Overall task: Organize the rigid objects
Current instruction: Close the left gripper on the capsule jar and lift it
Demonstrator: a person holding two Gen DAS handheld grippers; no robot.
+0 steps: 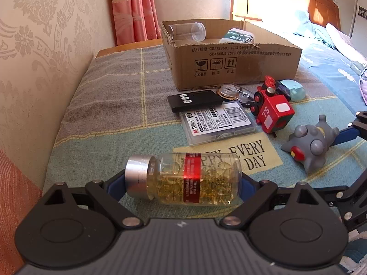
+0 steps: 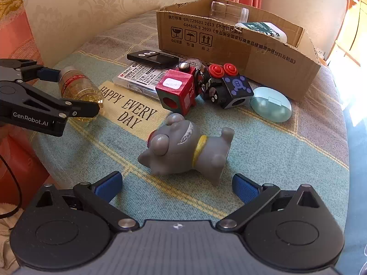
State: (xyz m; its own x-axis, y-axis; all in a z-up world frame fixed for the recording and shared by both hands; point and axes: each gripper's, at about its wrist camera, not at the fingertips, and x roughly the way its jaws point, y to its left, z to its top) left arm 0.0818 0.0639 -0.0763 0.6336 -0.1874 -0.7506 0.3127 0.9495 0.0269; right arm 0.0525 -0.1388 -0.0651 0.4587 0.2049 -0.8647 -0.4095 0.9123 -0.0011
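capsule bottle [image 1: 183, 178]: clear, silver cap, red label, yellow softgels inside; lies sideways between the left gripper's blue pads, cap toward one pad, base toward the other; whether it rests on the blanket or is lifted, can't tell
left gripper [image 1: 183, 184]: spread wide, clamped end-to-end on the capsule bottle; also seen at left edge of right wrist view [image 2: 68, 91]
right gripper [image 2: 176, 186]: jaws apart, nothing between the pads; hovers just short of the grey toy
grey toy [image 2: 183, 146]: rubbery animal figure, yellow collar, on its side on the blanket, apart from the other items
blanket [image 1: 110, 105]: plaid grey/teal with yellow lines, patch reading "HAPPY EVERY DAY"; covers the bed
cardboard box [image 1: 229, 66]: open top, at far end of the blanket; holds a clear plastic jar [image 1: 187, 31] lying on its side and a white container with a dark green label [image 1: 238, 36]
red toy train [image 1: 273, 112]: just in front of the box, black wheels
black toy block [image 2: 229, 89]: beside the train, blue pattern on top
black remote [image 1: 195, 100]: flat, three round buttons, near the box
clear plastic case [image 1: 218, 121]: barcode label, next to the remote
mint earbud case [image 2: 270, 107]: right of the toys, near the box
wall [image 1: 34, 45]: patterned wallpaper, left of the bed
curtain [image 1: 133, 9]: pink, behind the box
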